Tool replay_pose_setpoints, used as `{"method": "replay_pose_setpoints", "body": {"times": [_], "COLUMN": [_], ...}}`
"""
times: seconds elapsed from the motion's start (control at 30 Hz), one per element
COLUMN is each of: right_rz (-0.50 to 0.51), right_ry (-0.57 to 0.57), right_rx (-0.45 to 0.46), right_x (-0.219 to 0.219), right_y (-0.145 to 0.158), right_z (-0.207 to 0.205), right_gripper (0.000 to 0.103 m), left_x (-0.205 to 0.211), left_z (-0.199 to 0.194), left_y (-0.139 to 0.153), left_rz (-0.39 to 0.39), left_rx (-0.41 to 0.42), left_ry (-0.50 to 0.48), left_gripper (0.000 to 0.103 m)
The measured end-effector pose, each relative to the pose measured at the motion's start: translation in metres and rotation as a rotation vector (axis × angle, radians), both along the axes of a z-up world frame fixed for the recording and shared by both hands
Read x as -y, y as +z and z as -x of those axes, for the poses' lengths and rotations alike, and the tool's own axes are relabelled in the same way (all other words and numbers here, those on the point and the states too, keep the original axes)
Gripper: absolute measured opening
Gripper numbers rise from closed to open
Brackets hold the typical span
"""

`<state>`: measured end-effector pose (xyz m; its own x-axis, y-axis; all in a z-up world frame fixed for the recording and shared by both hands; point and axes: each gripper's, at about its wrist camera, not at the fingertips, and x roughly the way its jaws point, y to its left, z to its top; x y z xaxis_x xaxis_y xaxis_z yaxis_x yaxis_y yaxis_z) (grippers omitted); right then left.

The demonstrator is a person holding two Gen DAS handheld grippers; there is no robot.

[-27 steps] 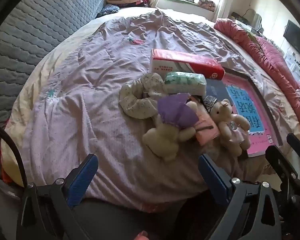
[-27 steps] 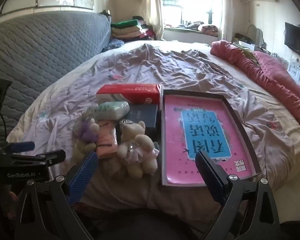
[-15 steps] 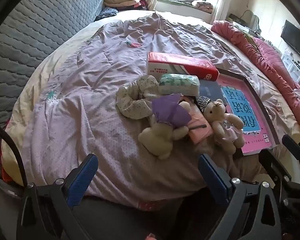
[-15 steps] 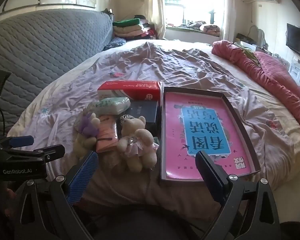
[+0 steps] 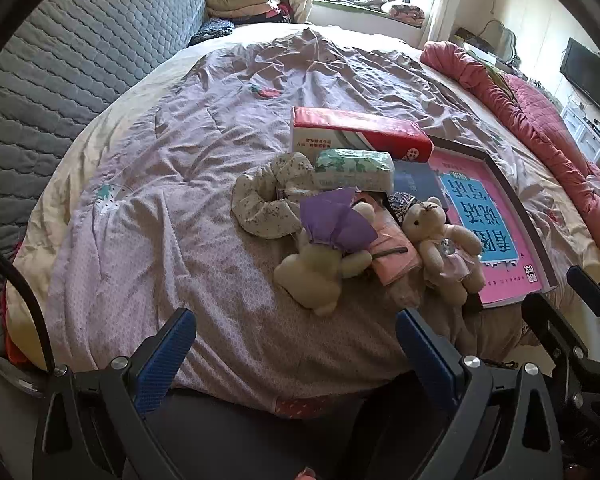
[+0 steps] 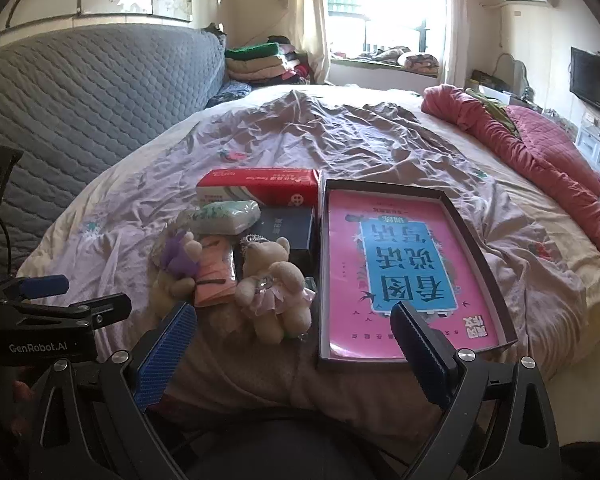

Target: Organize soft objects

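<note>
Near the bed's front edge lies a small heap of soft things: a cream bear in a purple hat (image 5: 320,264) (image 6: 176,264), a bear in a pink dress (image 5: 440,240) (image 6: 274,284), a pink pouch (image 5: 392,252) (image 6: 216,272), a floral cloth ring (image 5: 266,200) and a green tissue pack (image 5: 354,168) (image 6: 228,216). A dark open box (image 6: 496,280) (image 5: 500,184) with a pink book lies right of them. My left gripper (image 5: 296,344) hangs open short of the purple-hat bear. My right gripper (image 6: 292,336) is open too, just short of the pink-dress bear. Neither touches anything.
A red and white carton (image 5: 360,132) (image 6: 260,188) and a dark blue box (image 6: 288,228) lie behind the heap. A rumpled lilac sheet (image 5: 180,160) covers the bed. A red quilt (image 6: 540,140) runs along the right. A grey quilted headboard (image 5: 80,60) stands left, folded clothes (image 6: 260,60) behind.
Both grippers have drawn back and tilted up a little, so more of the room shows. The objects on the bed lie as before. Both jaws stay wide.
</note>
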<state>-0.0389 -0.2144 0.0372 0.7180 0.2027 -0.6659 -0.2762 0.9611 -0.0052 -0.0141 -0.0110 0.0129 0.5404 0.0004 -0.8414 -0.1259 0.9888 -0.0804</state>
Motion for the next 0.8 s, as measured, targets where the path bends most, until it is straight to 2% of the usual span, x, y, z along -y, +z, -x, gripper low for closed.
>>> {"method": "replay_pose_setpoints", "body": {"times": [0.8], "right_rz": [-0.009], "right_ry": [-0.025], "right_rx": [0.004], "right_x": [0.0058], "right_y": [0.0020], "right_z": [0.0045], "right_gripper": [0.098], "left_x": [0.0084], "left_z": [0.0049], "left_y": [0.0063], "left_rz": [-0.005], "left_rx": [0.027], "left_ry": [-0.027], "left_gripper": [0.101]}}
